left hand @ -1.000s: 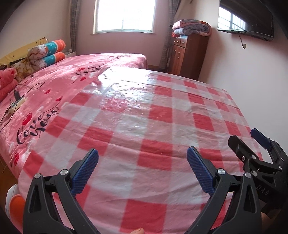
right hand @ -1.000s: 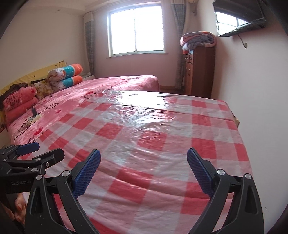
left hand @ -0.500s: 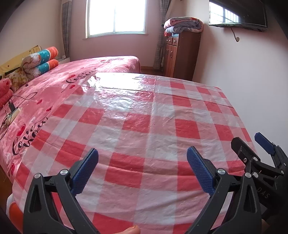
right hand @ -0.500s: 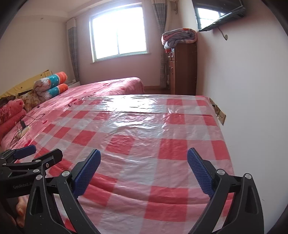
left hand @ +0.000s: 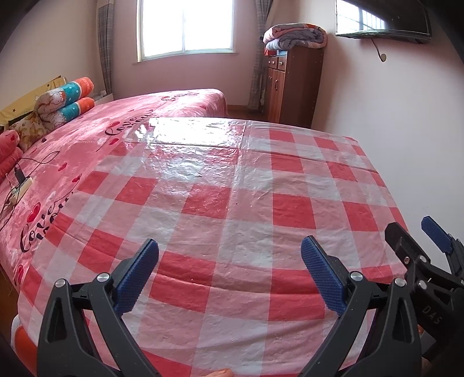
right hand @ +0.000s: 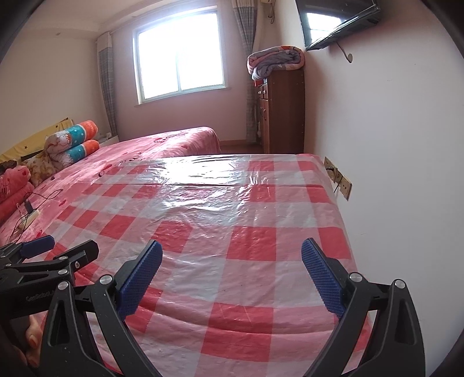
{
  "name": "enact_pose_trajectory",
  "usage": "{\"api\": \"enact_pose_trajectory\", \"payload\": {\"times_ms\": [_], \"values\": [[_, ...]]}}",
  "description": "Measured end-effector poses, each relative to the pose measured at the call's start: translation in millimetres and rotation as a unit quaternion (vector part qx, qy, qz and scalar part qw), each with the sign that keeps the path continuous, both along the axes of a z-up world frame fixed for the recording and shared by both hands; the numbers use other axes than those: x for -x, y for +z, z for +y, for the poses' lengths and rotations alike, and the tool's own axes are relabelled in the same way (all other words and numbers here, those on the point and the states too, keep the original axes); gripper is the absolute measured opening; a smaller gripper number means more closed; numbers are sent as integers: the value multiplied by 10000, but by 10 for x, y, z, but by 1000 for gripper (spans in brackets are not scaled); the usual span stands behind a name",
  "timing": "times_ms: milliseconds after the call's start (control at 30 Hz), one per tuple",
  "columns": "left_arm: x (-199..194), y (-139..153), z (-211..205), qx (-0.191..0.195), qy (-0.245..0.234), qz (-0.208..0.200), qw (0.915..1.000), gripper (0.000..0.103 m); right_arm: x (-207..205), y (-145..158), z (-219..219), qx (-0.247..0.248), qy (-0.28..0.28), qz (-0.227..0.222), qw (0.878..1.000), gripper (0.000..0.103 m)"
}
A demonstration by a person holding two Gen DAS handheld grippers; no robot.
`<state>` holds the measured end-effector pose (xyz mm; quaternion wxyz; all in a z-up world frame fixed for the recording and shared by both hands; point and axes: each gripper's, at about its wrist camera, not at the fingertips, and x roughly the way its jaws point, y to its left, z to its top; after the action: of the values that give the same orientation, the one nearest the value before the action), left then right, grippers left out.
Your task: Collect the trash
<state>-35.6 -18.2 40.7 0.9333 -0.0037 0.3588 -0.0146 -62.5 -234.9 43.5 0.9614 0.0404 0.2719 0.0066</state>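
Note:
No trash shows in either view. A table under a red-and-white checked plastic cloth (left hand: 249, 203) (right hand: 232, 226) fills the foreground, and nothing lies on it. My left gripper (left hand: 229, 275) hovers open above the cloth's near edge, nothing between its blue pads. My right gripper (right hand: 232, 275) is open too, over the near right part of the cloth; its black frame also shows at the right of the left wrist view, with the right gripper (left hand: 411, 240) beside the left one. The left gripper (right hand: 58, 249) appears at the left edge of the right wrist view.
A bed with a pink blanket (left hand: 87, 145) adjoins the table on the left, with rolled quilts (left hand: 66, 101) and a power strip with cables (left hand: 17, 185). A wooden cabinet (left hand: 293, 84) stands by the far wall. The right wall (right hand: 391, 145) carries sockets (right hand: 337, 177) and a television (right hand: 336, 20).
Both cameras have tilted up and drawn back a little, so more of the room and far wall shows. Both grippers stay open.

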Motion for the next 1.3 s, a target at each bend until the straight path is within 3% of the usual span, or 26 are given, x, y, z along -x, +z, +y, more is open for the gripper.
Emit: {"api": "enact_pose_trajectory", "payload": {"times_ms": [967, 1100, 1300], "values": [[-104, -120, -10, -146, 113, 135, 9997, 99, -65, -74, -6, -54, 54, 236, 9997, 95], [-199, -177, -3, -164, 111, 301, 9994, 99, -118, -109, -13, -121, 27, 400, 9991, 95], [-418, -398, -33, -222, 101, 868, 9959, 99, -306, -244, -50, -195, -116, 1010, 9946, 96]]}}
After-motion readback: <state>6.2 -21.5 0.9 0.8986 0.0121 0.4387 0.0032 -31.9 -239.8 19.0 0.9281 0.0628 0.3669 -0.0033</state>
